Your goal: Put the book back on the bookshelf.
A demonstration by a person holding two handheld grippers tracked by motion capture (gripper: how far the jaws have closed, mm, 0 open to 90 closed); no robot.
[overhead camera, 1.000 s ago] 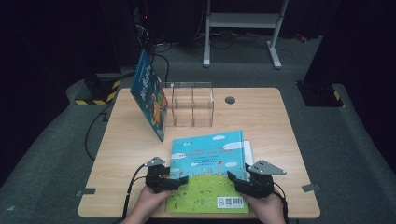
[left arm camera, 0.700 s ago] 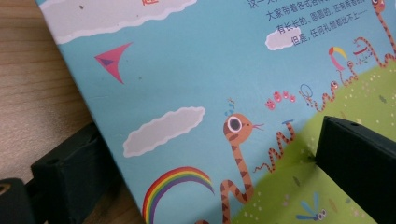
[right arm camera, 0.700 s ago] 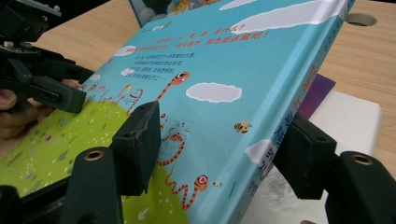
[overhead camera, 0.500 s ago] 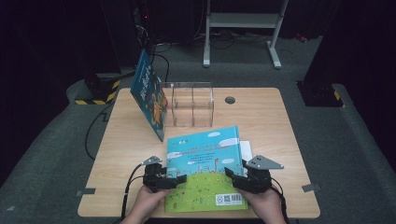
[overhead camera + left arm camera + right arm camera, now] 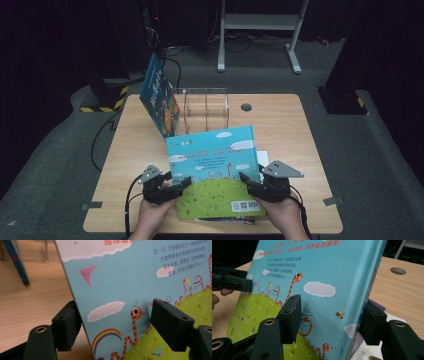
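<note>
- On the left, my left gripper (image 5: pixel 186 184) has the left edge of the big blue picture book (image 5: pixel 215 160) between its pads. Those jaws have just been closing and now pinch the cover.
- The book hangs tilted above the near part of the table (image 5: pixel 130 150), far edge higher. I judge it best to raise both hands evenly so it cannot twist.
- On the right, my right gripper (image 5: pixel 245 179) clamps the thick spine side. Its jaws have just been closing too, so I should keep the squeeze firm.
- Count:
  - two grippers
  - one held book
  - one book leaning (image 5: pixel 159 97) on one clear rack (image 5: pixel 206 107)
  - some flat printed sheets (image 5: pixel 362 353) underneath, number unclear
</note>
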